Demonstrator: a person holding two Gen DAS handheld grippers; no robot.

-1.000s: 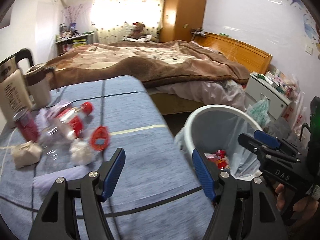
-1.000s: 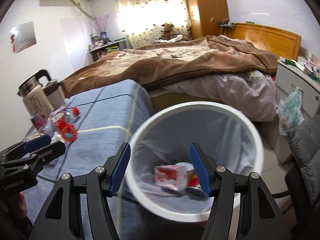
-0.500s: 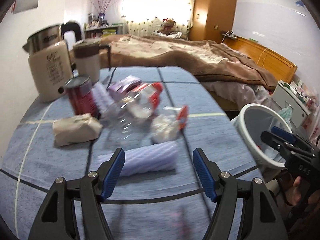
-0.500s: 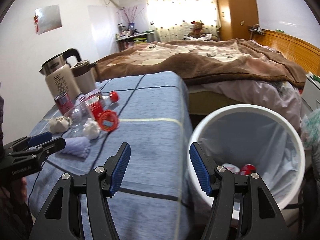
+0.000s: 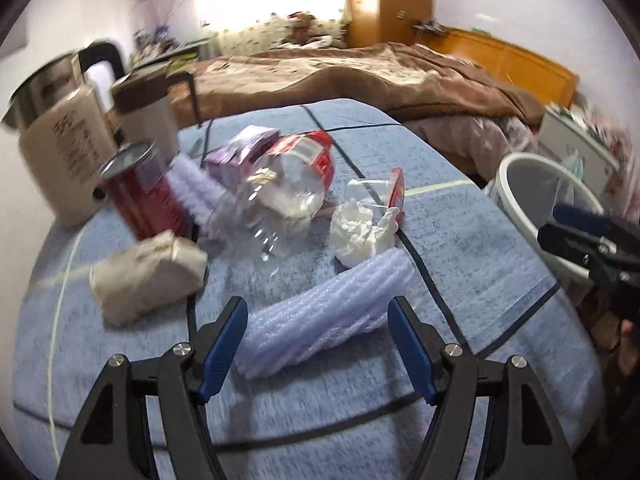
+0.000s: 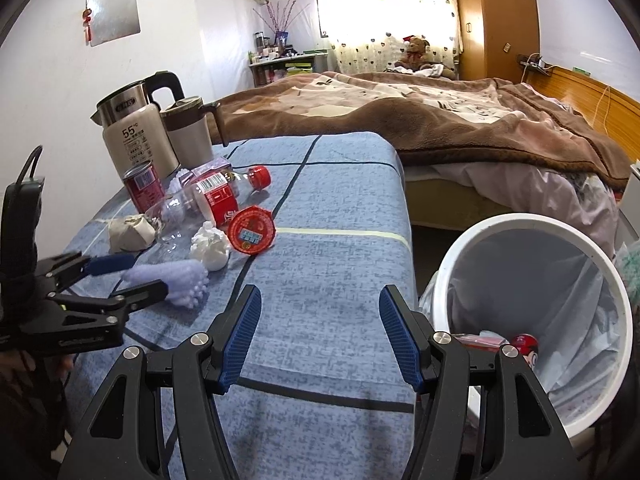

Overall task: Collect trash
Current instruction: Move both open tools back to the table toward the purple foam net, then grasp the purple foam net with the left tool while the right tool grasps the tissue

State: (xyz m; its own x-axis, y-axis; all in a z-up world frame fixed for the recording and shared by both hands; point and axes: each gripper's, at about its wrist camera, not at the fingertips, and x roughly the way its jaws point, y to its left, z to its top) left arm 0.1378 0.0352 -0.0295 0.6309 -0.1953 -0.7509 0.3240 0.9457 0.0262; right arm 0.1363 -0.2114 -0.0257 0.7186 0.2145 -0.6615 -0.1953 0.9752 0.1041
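Note:
A lilac foam wrap lies on the blue tablecloth; my open left gripper has its fingers around its near part without touching; it also shows in the right wrist view. Behind it lie a white tissue wad, a clear bottle with red label, a red can, a beige paper lump and a red lidded cup. My right gripper is open and empty above the table's near edge, beside the white bin.
A kettle and a brown-lidded jug stand at the table's far left. A purple carton lies behind the bottle. The bin holds red trash. A bed lies beyond.
My left gripper has swung left from the bin and closed in on the lilac foam wrap. My right gripper has moved left off the bin toward the table.

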